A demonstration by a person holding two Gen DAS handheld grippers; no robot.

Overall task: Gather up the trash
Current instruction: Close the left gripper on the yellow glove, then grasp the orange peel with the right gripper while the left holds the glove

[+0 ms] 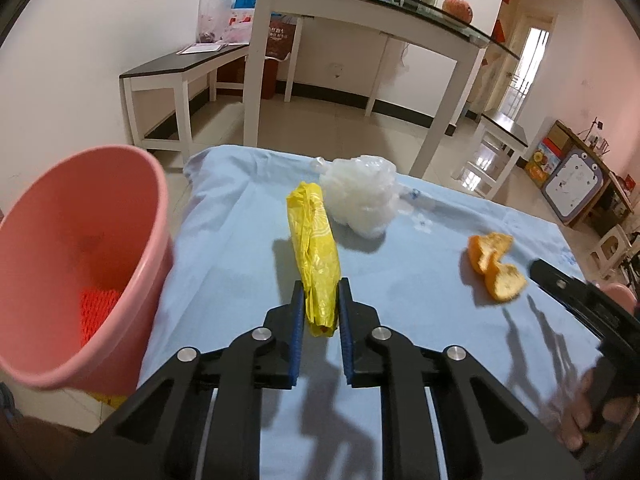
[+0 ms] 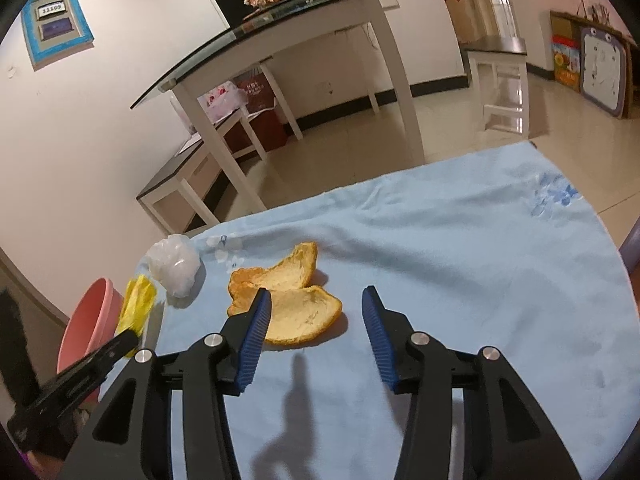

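The left gripper (image 1: 320, 300) jaws clamp the yellow bag (image 1: 316, 256) on the blue-clothed tabletop (image 1: 420, 264), beside the pink bin (image 1: 76, 264). The right gripper (image 2: 316, 308) (jaws wide, empty) hovers over the orange peel (image 2: 296, 304).

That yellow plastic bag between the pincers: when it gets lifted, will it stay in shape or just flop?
The yellow bag is thin, crinkled film twisted into a loose roll, so it will probably sag and dangle. It looks very light, so the left gripper, closed on its near end, should lift it easily. The film may be slippery, but the ridged blue pads likely help.
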